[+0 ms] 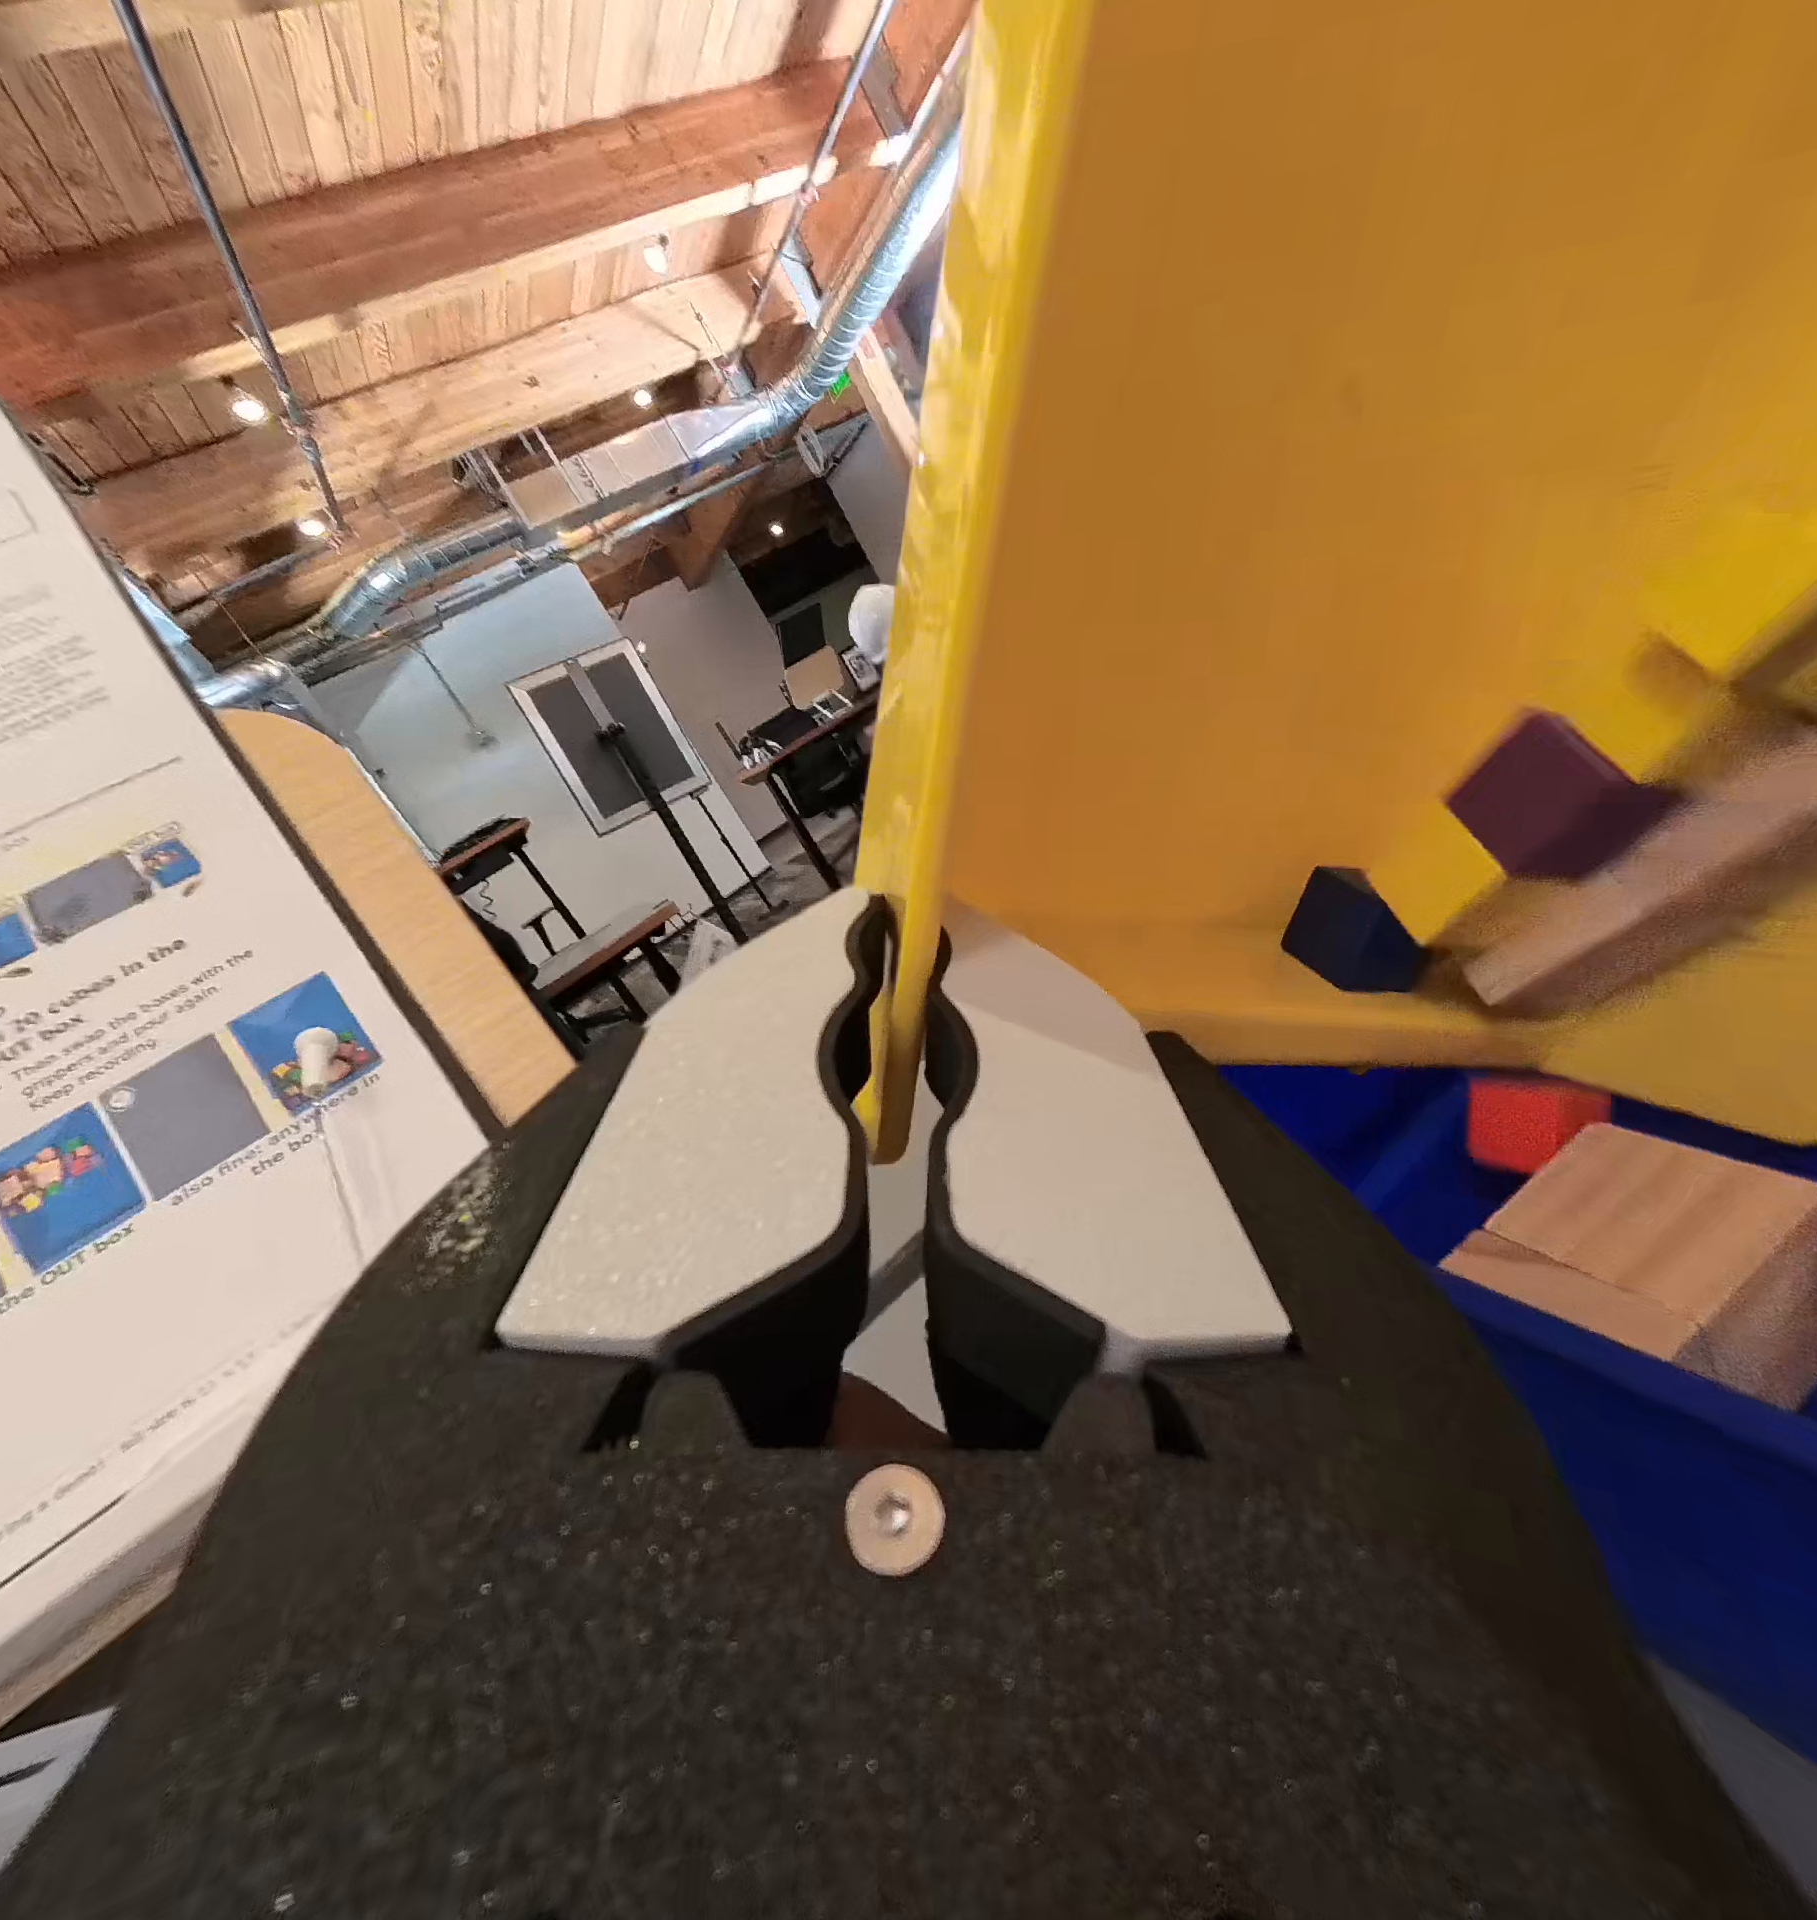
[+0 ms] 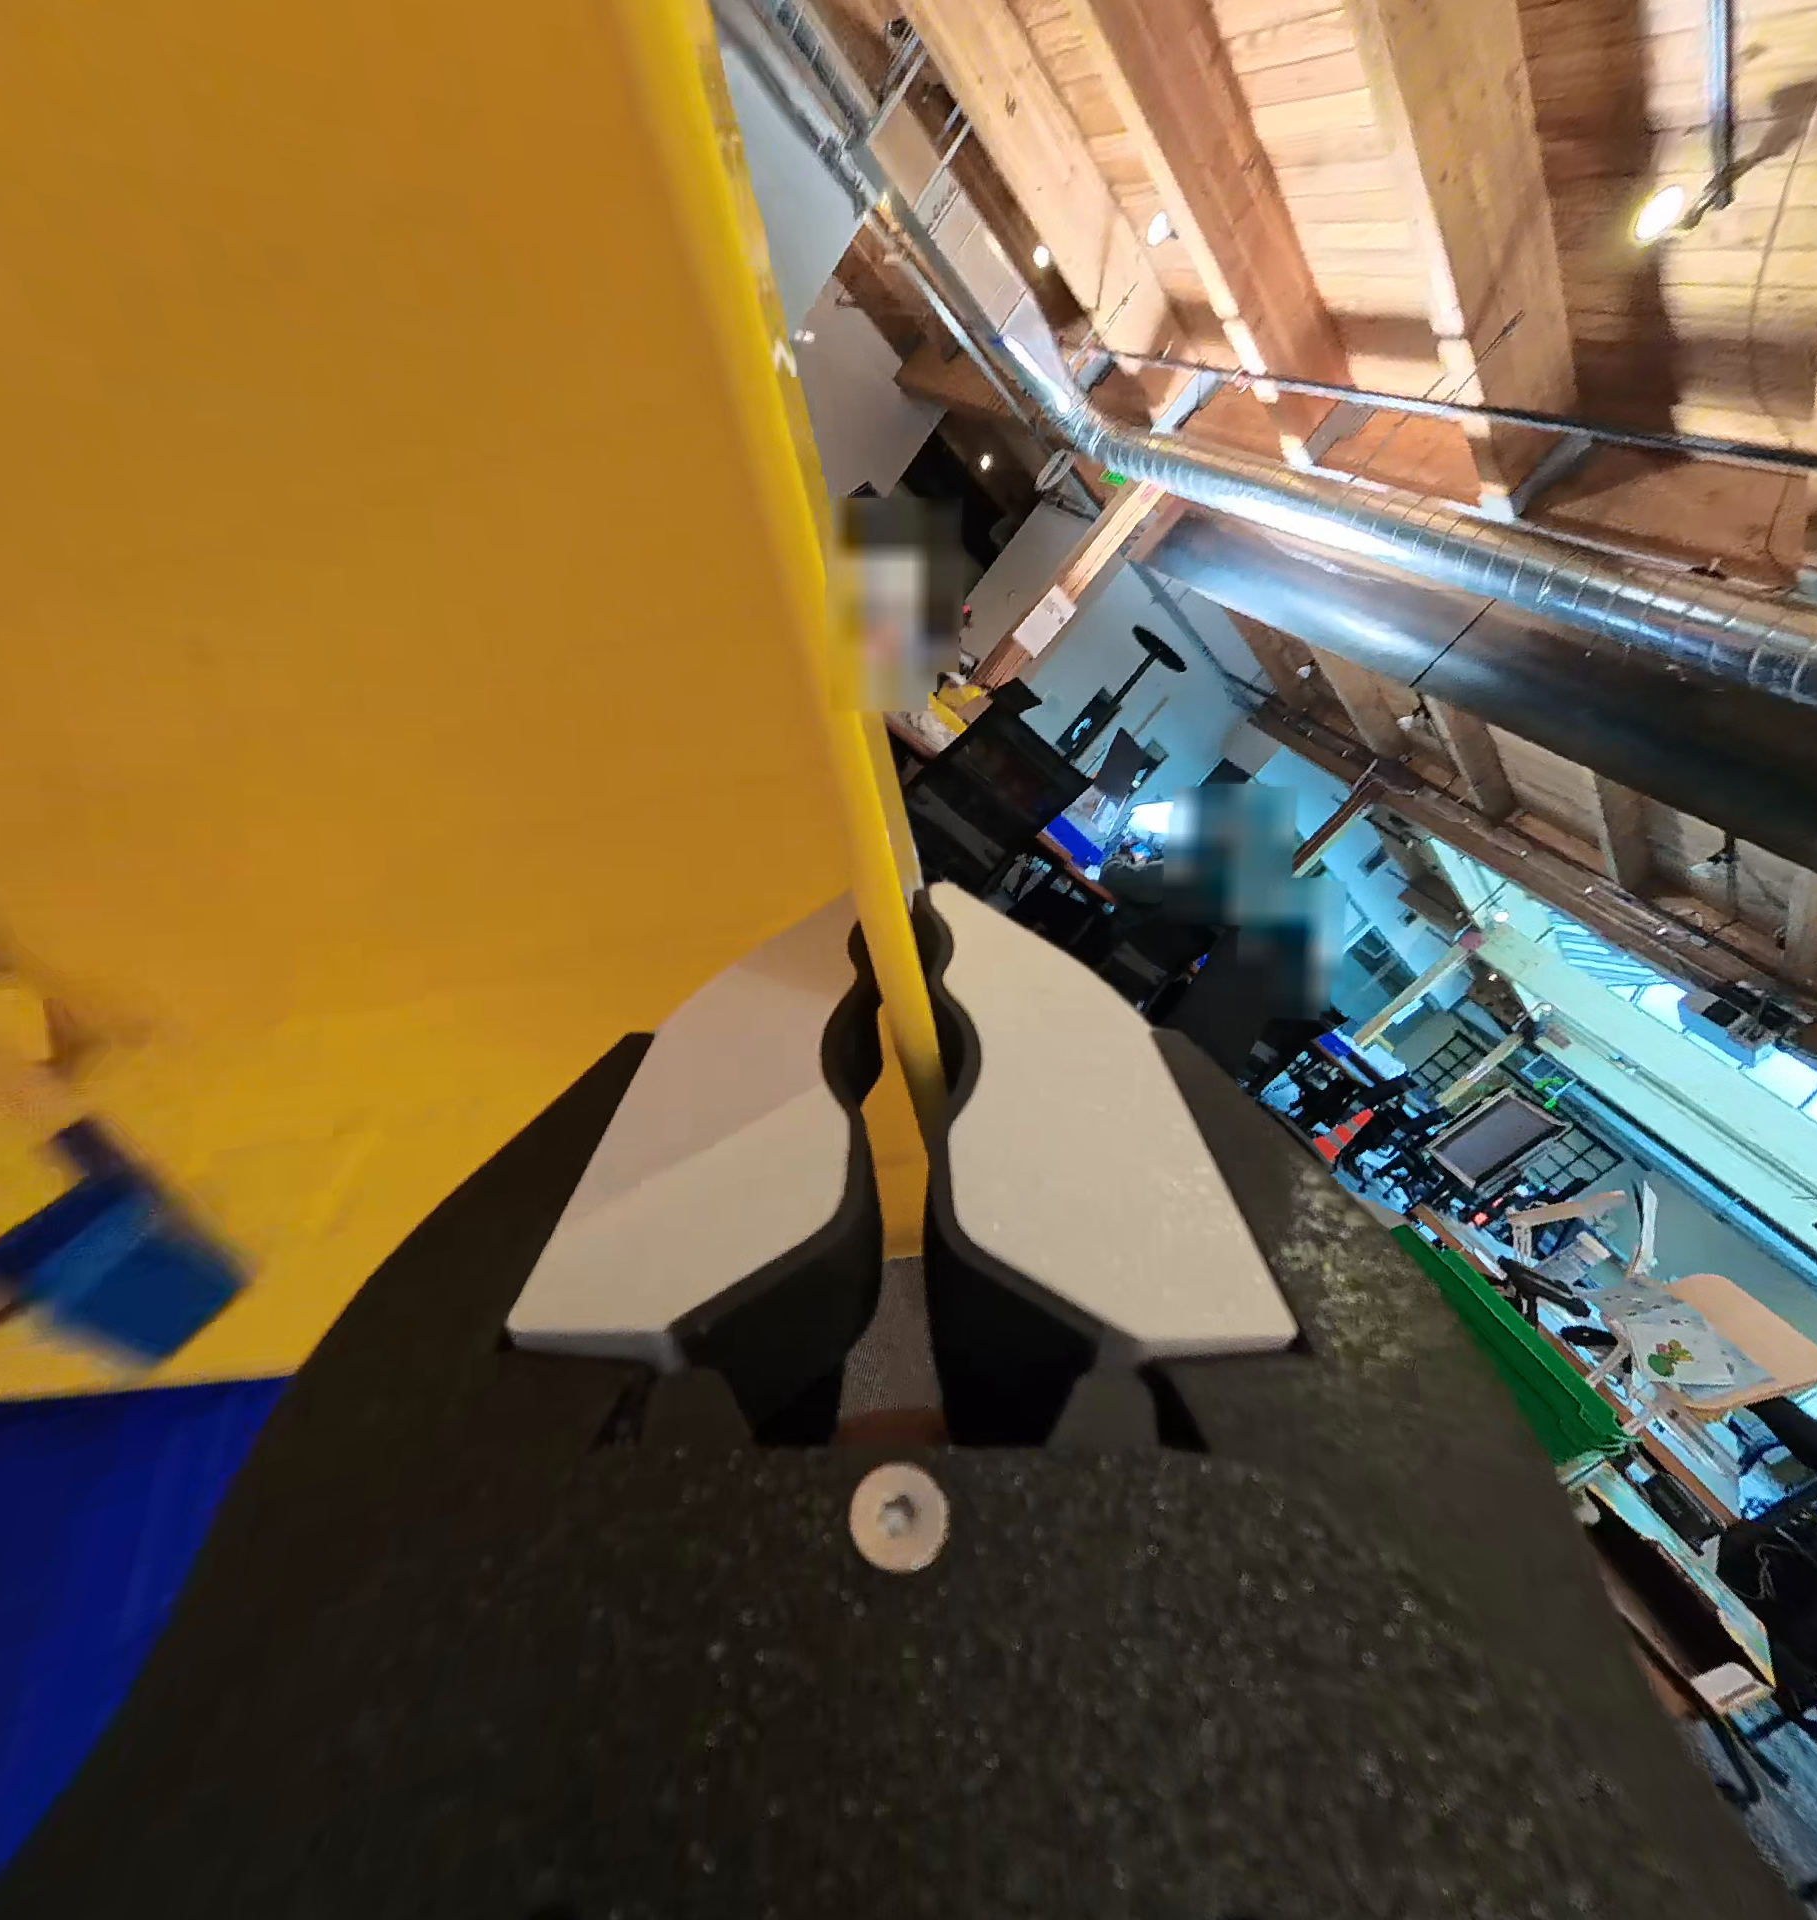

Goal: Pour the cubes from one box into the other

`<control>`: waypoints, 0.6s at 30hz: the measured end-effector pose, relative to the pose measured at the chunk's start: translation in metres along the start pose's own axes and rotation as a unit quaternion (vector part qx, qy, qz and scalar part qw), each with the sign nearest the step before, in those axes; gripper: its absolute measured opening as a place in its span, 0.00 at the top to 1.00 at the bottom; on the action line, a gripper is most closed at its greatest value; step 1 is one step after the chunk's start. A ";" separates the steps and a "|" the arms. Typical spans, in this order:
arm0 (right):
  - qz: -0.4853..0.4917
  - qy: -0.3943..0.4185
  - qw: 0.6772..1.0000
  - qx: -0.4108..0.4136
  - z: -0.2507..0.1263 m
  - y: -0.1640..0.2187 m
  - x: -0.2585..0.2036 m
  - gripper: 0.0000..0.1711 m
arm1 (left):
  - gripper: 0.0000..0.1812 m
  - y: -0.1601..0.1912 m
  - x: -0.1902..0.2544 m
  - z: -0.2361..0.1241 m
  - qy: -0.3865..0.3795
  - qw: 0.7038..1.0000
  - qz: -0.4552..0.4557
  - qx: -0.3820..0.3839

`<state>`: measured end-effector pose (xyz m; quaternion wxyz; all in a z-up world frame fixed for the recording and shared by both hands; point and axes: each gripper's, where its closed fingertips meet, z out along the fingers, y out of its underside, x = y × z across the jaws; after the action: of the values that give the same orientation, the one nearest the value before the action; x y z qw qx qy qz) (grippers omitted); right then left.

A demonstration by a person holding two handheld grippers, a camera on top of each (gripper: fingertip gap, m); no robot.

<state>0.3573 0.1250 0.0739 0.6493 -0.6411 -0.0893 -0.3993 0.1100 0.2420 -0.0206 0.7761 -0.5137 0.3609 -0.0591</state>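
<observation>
Cubes (image 1: 1351,930) are sliding down inside the tipped yellow box (image 1: 1403,468), directly above the blue box (image 1: 1662,1475). Its opposite walls are pinched by the closed left fingers (image 1: 696,1122) and right fingers (image 2: 1080,1143).

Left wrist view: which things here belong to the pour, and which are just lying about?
Part of the job:
- yellow box, tipped, clamped by the left gripper
- blue box below it
- cubes: purple cube, dark blue cube, wooden block

Just lying about:
- instruction sheet
- background desks

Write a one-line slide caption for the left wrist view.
Left gripper tips the yellow box, spilling cubes into the blue box.
</observation>
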 end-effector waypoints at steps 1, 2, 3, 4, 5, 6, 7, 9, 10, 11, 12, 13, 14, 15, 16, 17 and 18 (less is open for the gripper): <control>-0.001 0.008 1.000 0.010 -0.002 -0.003 0.001 0.98 | 0.97 -0.002 -0.002 -0.001 -0.008 1.000 0.006 0.006; -0.001 0.015 1.000 0.020 -0.004 -0.006 0.003 0.98 | 0.97 -0.005 -0.003 -0.002 -0.016 1.000 0.010 0.012; -0.002 0.021 0.999 0.028 -0.006 -0.009 0.005 0.98 | 0.97 -0.008 -0.004 -0.003 -0.023 1.000 0.013 0.017; -0.003 0.024 0.999 0.032 -0.007 -0.011 0.007 0.98 | 0.97 -0.009 -0.005 -0.003 -0.028 0.999 0.015 0.019; -0.004 0.025 0.999 0.034 -0.006 -0.012 0.007 0.98 | 0.97 -0.010 -0.005 -0.003 -0.030 0.999 0.014 0.019; -0.005 0.024 0.999 0.034 -0.005 -0.013 0.008 0.98 | 0.98 -0.010 -0.005 -0.002 -0.032 0.999 0.011 0.018; -0.007 0.026 0.999 0.036 -0.004 -0.014 0.008 0.98 | 0.97 -0.010 -0.005 -0.001 -0.033 0.999 0.009 0.017; -0.007 0.034 0.998 0.050 -0.005 -0.018 0.012 0.98 | 0.97 -0.016 -0.008 0.000 -0.043 0.999 0.011 0.024; -0.007 0.046 0.997 0.065 -0.008 -0.023 0.017 0.98 | 0.98 -0.022 -0.011 -0.001 -0.052 0.998 0.017 0.034; -0.005 0.062 0.994 0.085 -0.013 -0.030 0.022 0.98 | 0.98 -0.031 -0.016 -0.002 -0.065 0.996 0.024 0.047; -0.003 0.080 0.991 0.108 -0.019 -0.037 0.029 0.98 | 0.98 -0.042 -0.021 -0.003 -0.080 0.994 0.030 0.062; 0.001 0.092 0.988 0.124 -0.024 -0.044 0.035 0.98 | 0.98 -0.054 -0.027 -0.005 -0.093 0.992 0.034 0.076; 0.007 0.097 0.987 0.131 -0.027 -0.049 0.041 0.98 | 0.98 -0.064 -0.033 -0.007 -0.100 0.991 0.034 0.084; 0.013 0.094 0.987 0.130 -0.029 -0.054 0.045 0.98 | 0.98 -0.073 -0.037 -0.009 -0.104 0.990 0.032 0.089; 0.018 0.090 0.988 0.125 -0.030 -0.060 0.049 0.98 | 0.98 -0.082 -0.042 -0.012 -0.108 0.990 0.028 0.088; 0.020 0.084 0.989 0.122 -0.031 -0.067 0.053 0.98 | 0.98 -0.089 -0.047 -0.015 -0.113 0.990 0.025 0.086; 0.018 0.075 0.990 0.117 -0.033 -0.077 0.057 0.98 | 0.98 -0.097 -0.053 -0.019 -0.118 0.990 0.023 0.081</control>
<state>0.3332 0.0830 0.1634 0.7317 -0.5304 -0.0750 -0.4215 0.0864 0.2067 0.0830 0.8532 -0.4443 0.2731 -0.0091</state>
